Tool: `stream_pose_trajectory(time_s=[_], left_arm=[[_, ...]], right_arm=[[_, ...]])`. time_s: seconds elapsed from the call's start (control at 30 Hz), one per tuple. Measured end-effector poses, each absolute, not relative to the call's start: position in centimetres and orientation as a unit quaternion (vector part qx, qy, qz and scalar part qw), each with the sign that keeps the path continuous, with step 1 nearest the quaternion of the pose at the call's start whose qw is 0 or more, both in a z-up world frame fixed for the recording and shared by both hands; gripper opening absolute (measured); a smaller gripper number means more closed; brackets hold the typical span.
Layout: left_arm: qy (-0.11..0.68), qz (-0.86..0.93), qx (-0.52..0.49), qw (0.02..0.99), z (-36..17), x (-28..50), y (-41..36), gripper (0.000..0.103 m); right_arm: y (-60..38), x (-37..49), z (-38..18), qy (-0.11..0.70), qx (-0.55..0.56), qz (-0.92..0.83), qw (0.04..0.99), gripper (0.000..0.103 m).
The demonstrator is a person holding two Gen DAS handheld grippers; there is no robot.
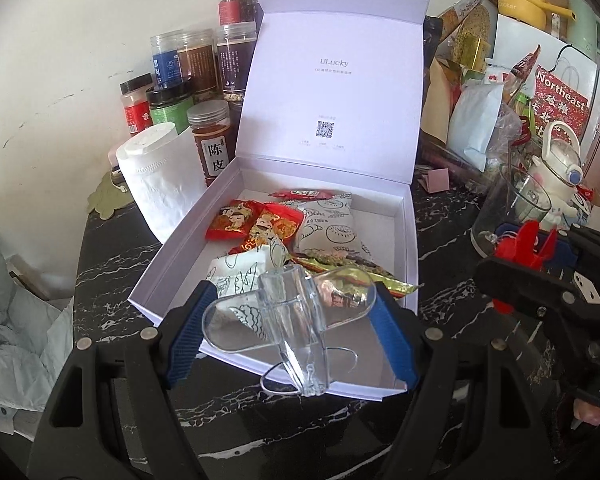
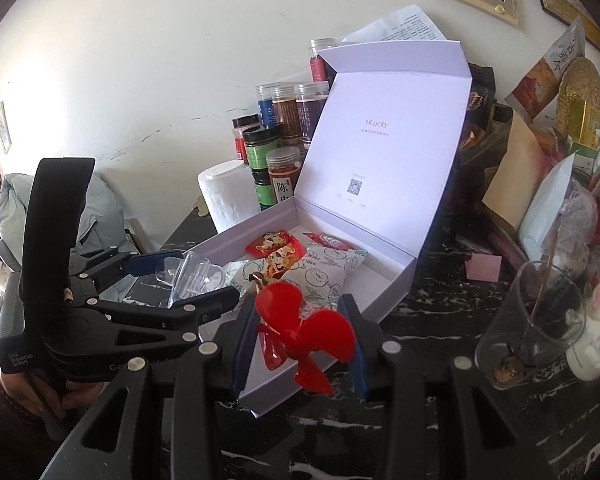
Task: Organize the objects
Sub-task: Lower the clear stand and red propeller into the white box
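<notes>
An open white gift box [image 1: 410, 236] with its lid upright sits on the black marble table; it also shows in the right wrist view [image 2: 396, 276]. Several snack packets [image 1: 324, 220] lie inside it. My left gripper [image 1: 290, 320] is shut on a clear plastic toy airplane [image 1: 292, 316], held over the box's near edge. My right gripper [image 2: 304, 336] is shut on a red plastic propeller [image 2: 304, 332], held just right of the box's near corner. In the left wrist view the right gripper [image 1: 528, 248] with the propeller is at the right.
Spice jars [image 1: 204, 76] and a toilet paper roll [image 1: 160, 176] stand left of the box against the wall. A glass cup [image 2: 536, 316] and a white kettle [image 1: 552, 172] stand to the right, with piled bags [image 1: 480, 120] behind. Grey clothing [image 1: 16, 320] lies left of the table.
</notes>
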State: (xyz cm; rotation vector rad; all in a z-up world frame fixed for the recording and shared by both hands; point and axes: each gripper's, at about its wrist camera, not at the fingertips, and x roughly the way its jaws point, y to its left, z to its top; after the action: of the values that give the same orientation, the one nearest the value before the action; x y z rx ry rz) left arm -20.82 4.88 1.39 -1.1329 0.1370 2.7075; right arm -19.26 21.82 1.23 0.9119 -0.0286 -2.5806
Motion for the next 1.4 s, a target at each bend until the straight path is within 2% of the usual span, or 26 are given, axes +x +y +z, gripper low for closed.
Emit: stream_pose_trajectory(time_s=[0.77,1.4], left_arm=[[0.031,0.929,-0.361,0.073,1.5,-29.6,4.4,0.076],[0.036,0.895,-0.427,0.121,-2.2,-36.5,5.2,0.076]], right_arm=[[21.9,-27.9,1.2,-0.020,0.339,-0.916,0.216,0.040],[22.0,-34.1,-2.4,-0.012,0.394,-0.889,0.232,0.040]])
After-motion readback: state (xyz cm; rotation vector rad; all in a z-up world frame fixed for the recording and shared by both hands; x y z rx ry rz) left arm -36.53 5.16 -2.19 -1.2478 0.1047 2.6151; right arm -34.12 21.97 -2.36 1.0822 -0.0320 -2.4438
